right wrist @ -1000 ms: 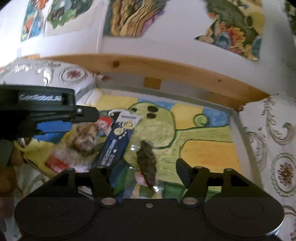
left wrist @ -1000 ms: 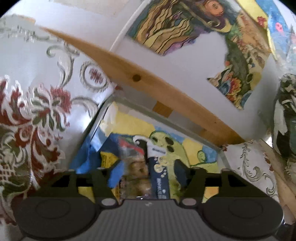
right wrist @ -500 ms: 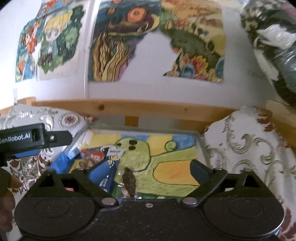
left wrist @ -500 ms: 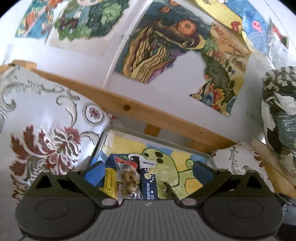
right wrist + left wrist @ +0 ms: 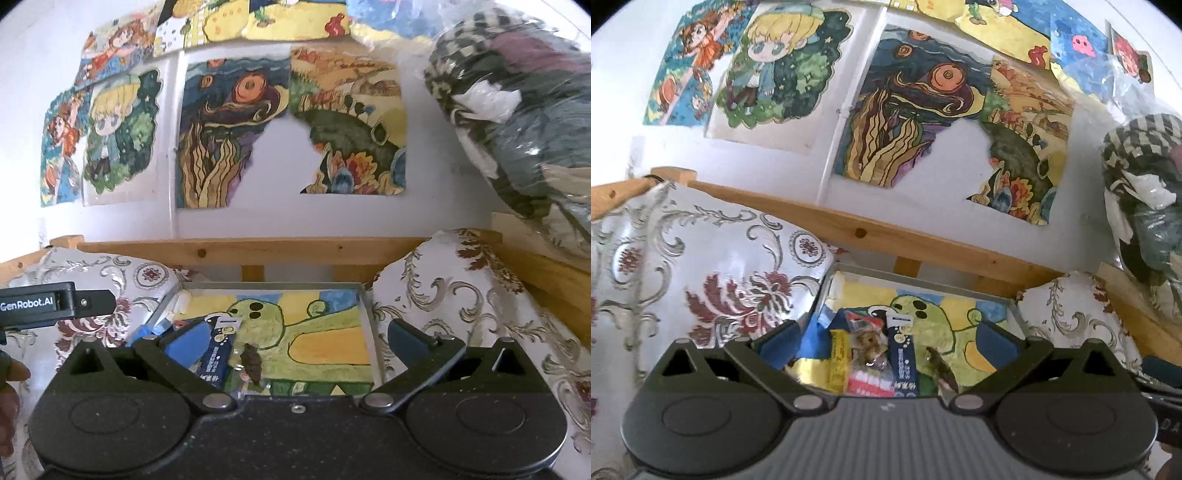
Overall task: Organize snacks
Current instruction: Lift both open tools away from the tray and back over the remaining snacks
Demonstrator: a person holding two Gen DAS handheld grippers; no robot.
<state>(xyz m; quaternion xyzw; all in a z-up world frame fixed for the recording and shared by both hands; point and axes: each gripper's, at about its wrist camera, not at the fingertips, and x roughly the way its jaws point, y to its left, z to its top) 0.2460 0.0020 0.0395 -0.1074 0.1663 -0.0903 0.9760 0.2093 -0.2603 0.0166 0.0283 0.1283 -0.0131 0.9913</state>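
A shallow tray (image 5: 923,276) with a green cartoon drawing on its floor lies between two cushions. In it lie a yellow packet (image 5: 837,360), a clear packet of brown snacks (image 5: 870,341), a dark blue packet (image 5: 903,358) and a dark brown snack piece (image 5: 942,367). My left gripper (image 5: 886,339) hovers open above and short of the tray, holding nothing. In the right wrist view the tray (image 5: 273,285) holds the blue packet (image 5: 218,356) and the brown piece (image 5: 252,362). My right gripper (image 5: 295,341) is open and holds nothing. The left gripper (image 5: 55,304) shows at the left edge.
Patterned cushions flank the tray, one on the left (image 5: 701,266) and one on the right (image 5: 461,295). A wooden rail (image 5: 886,236) runs behind it, under a wall of drawings. A plastic-wrapped bundle of cloth (image 5: 517,110) sits high at the right. A hand (image 5: 11,373) shows at the left.
Both grippers have drawn back and up from the tray, and their fingers have spread wider. The packets stay lying in the tray.
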